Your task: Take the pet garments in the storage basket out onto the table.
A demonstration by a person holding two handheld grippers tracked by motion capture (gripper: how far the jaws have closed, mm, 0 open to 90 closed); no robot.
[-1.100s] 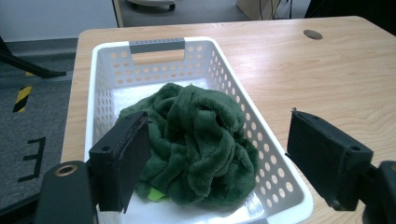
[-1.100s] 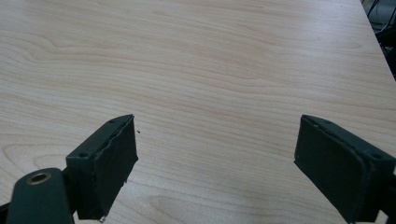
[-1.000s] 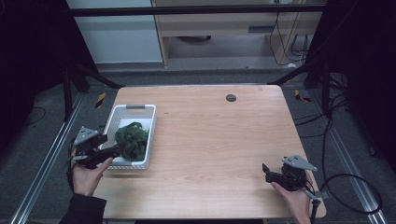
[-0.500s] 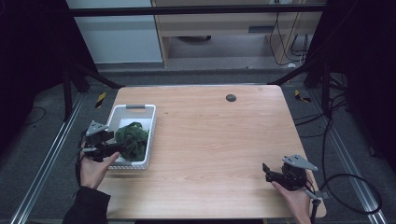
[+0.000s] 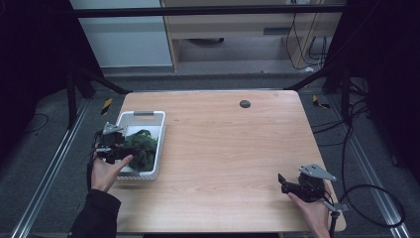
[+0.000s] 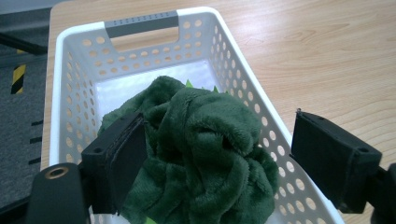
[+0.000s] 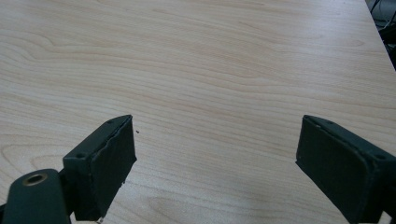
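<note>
Black jaws of the left gripper (image 6: pixel 219 163) stand wide open over the basket. One jaw touches the soft green cloth (image 6: pixel 201 154); the other is out past the basket's wall. The cloth lies bunched up inside the white basket (image 6: pixel 74 93), at the left side of the wooden table (image 5: pixel 233 148). The right gripper (image 7: pixel 215 163) is wide open too, holding nothing, low over bare wood near the table's right corner.

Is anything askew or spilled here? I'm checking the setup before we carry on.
Nothing stands out. The green plush cloth lies bunched inside the white basket, which sits upright on the table. The left gripper is open around the cloth; the right gripper is open over bare wood.
</note>
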